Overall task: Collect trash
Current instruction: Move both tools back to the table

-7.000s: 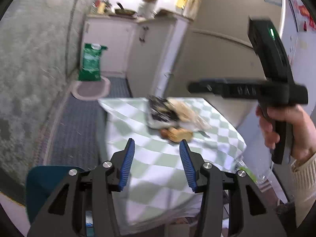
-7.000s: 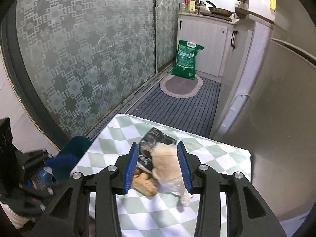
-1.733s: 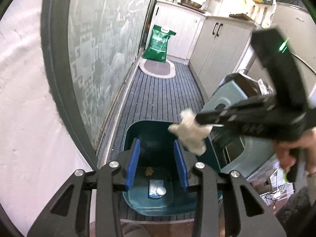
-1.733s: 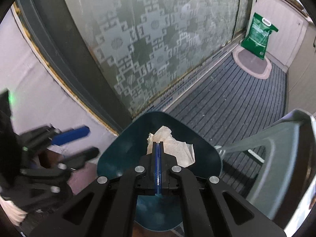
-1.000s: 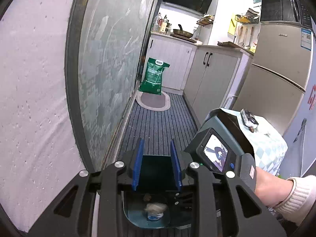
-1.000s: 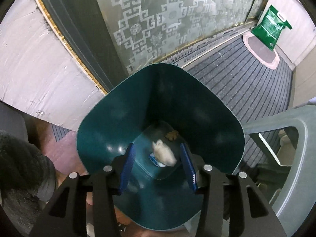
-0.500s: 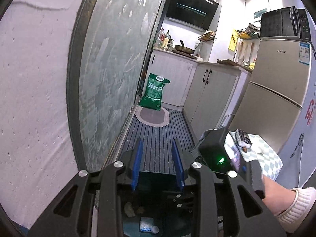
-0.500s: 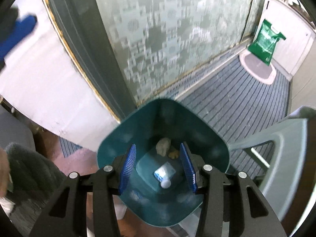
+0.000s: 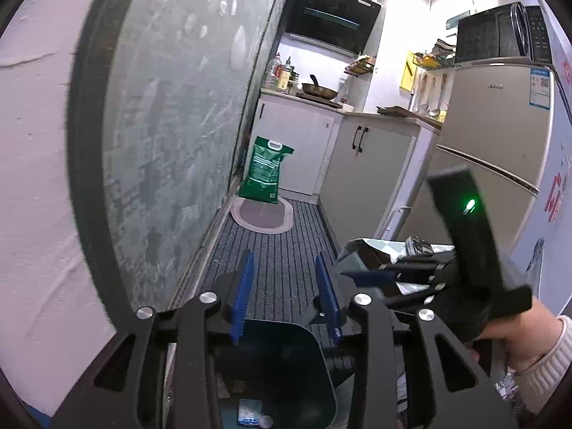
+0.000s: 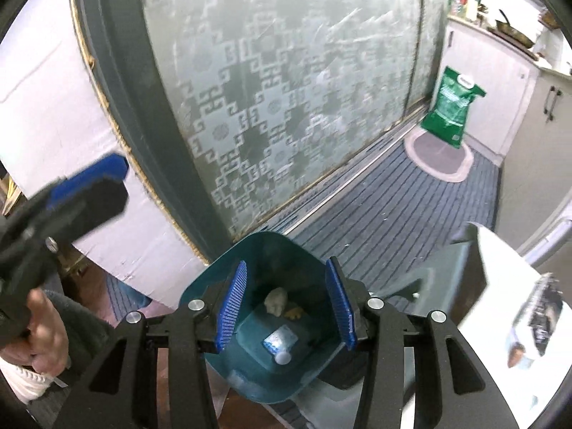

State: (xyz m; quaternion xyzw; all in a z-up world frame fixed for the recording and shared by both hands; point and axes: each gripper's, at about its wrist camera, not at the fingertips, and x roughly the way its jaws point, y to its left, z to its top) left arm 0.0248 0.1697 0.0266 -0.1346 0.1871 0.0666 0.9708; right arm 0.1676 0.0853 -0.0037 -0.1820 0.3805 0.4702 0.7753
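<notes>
The teal trash bin (image 10: 211,286) stands on the floor by the wall. In its bottom lie a crumpled tissue (image 10: 276,300), an orange scrap (image 10: 295,312) and a blue-white packet (image 10: 280,339). My right gripper (image 10: 286,305) hangs above the bin, open and empty. My left gripper (image 9: 285,295) points over the bin's rim (image 9: 286,332) toward the floor, its jaws opening with nothing between them. A dark wrapper (image 9: 418,245) lies on the checked table (image 9: 397,254), behind the right gripper's black body (image 9: 464,243). In the right wrist view the wrapper (image 10: 540,314) is at the far right.
A frosted patterned glass door (image 10: 286,89) runs along the left. A green bag (image 9: 266,173) and an oval mat (image 9: 262,214) sit at the corridor's far end. Cabinets (image 9: 371,178) and a fridge (image 9: 500,136) line the right. A grey chair (image 10: 439,271) stands beside the bin.
My right gripper let the tissue fall into the bin, then rose away, still open. My left gripper lifted and tilted up, and its jaws stand a little wider.
</notes>
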